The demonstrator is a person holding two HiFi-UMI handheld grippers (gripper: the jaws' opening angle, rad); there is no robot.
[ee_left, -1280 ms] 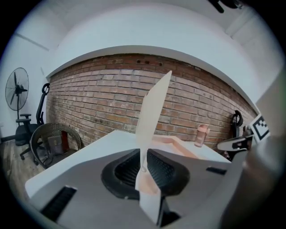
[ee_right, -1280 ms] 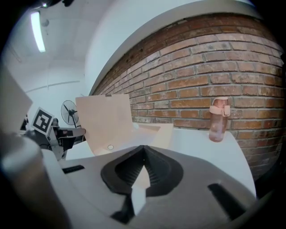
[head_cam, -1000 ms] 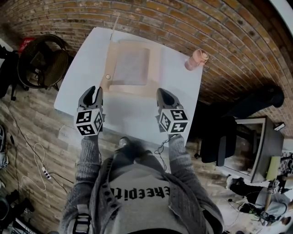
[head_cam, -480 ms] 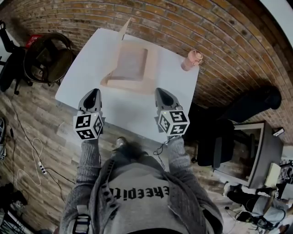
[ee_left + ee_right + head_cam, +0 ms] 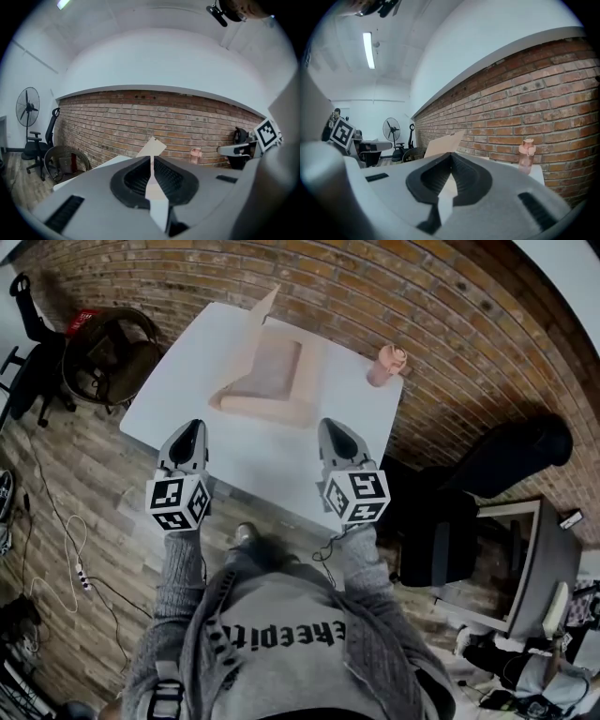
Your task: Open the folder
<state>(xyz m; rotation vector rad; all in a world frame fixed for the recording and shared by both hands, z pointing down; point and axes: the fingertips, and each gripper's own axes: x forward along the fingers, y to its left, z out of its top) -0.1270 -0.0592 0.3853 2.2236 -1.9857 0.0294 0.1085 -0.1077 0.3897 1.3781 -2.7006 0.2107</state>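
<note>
The tan folder point(image 5: 267, 381) lies open on the white table point(image 5: 187, 381), one cover point(image 5: 261, 310) standing up at its far left edge. That raised cover point(image 5: 151, 147) also shows past the jaws in the left gripper view, and the cover point(image 5: 445, 143) shows again in the right gripper view. My left gripper point(image 5: 187, 432) hovers over the table's near edge, apart from the folder, jaws shut with nothing between them point(image 5: 151, 159). My right gripper point(image 5: 335, 432) hangs level beside it, likewise shut and empty point(image 5: 451, 155).
A pink bottle point(image 5: 385, 365) stands at the table's far right corner. A round wicker chair point(image 5: 103, 357) and a black office chair point(image 5: 28, 362) sit left of the table. A dark chair point(image 5: 450, 531) and a desk are to the right. Cables lie on the wooden floor.
Both grippers have drawn back from the folder toward the person and risen. The left gripper's jaws, open a second ago, have closed on nothing.
</note>
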